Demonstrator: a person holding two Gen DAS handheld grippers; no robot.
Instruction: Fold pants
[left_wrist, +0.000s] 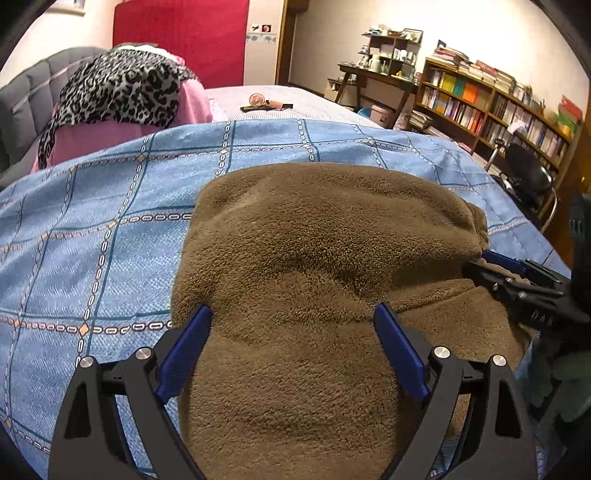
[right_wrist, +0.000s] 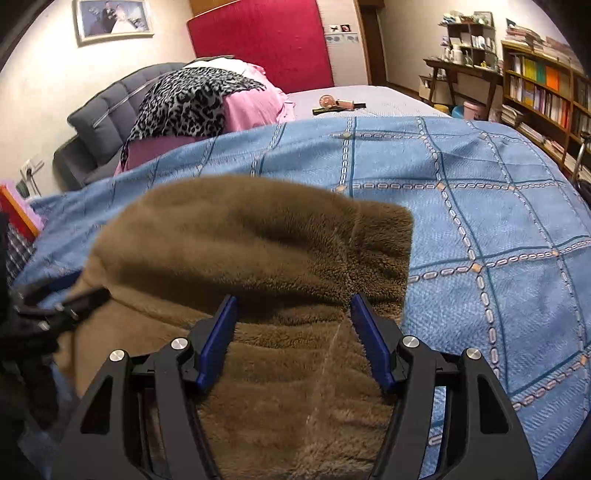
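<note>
Both hand-held grippers, left (left_wrist: 291, 325) and right (right_wrist: 293, 314), gape released over brown pants (left_wrist: 317, 236) on the blue bedspread (left_wrist: 92, 221); leopard cloth (left_wrist: 118, 88) lies beyond.

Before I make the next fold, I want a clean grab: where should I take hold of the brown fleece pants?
Probably at the near folded edge of the brown fleece pants, coming in low from the near side with both grippers. The pants lie doubled on the blue bedspread, and the left gripper and right gripper already sit open over that near end, one toward each side.
</note>
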